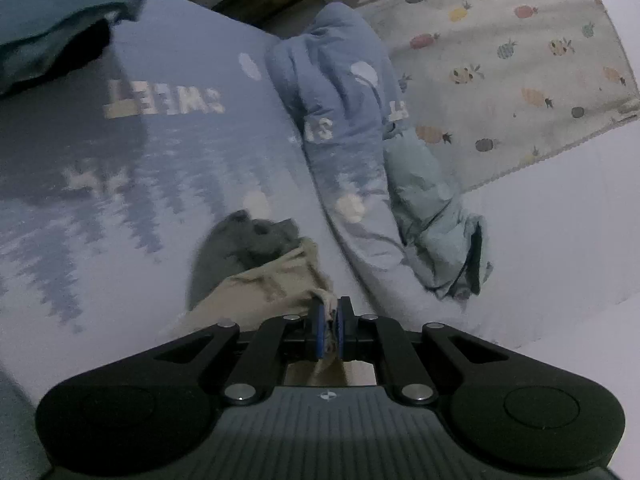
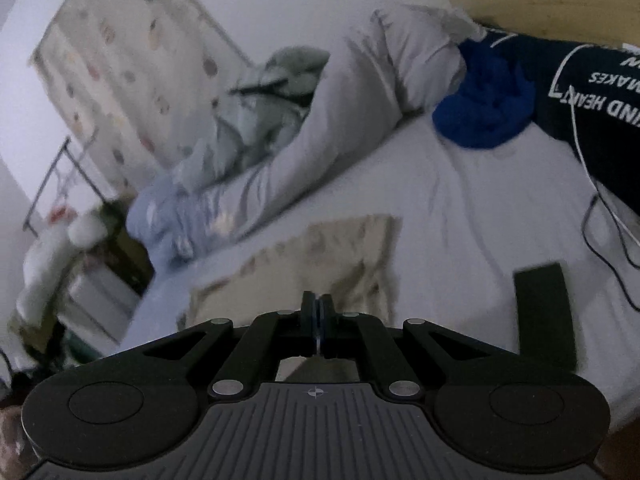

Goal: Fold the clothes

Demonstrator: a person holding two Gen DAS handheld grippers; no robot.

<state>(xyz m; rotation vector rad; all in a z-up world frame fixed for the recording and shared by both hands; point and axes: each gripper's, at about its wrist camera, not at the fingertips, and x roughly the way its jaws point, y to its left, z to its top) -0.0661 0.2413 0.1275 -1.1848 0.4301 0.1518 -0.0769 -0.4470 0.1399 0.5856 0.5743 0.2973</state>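
A beige garment (image 1: 260, 284) lies on the bed, and my left gripper (image 1: 331, 312) is shut on its bunched edge, cloth pinched between the blue pads. In the right wrist view the same beige garment (image 2: 320, 256) lies flat on the white sheet in front of my right gripper (image 2: 318, 304). The right jaws are closed together just above its near edge; I see no cloth between them. The right view is blurred.
A blue-grey printed duvet (image 1: 160, 140) covers the bed, with a bunched fold (image 1: 340, 100) and a pale green garment (image 1: 432, 208) beside it. A pineapple-print cloth (image 1: 500, 60) lies beyond. A blue garment (image 2: 484, 108), dark printed shirt (image 2: 592, 92), black phone (image 2: 544, 312) and cables lie at right.
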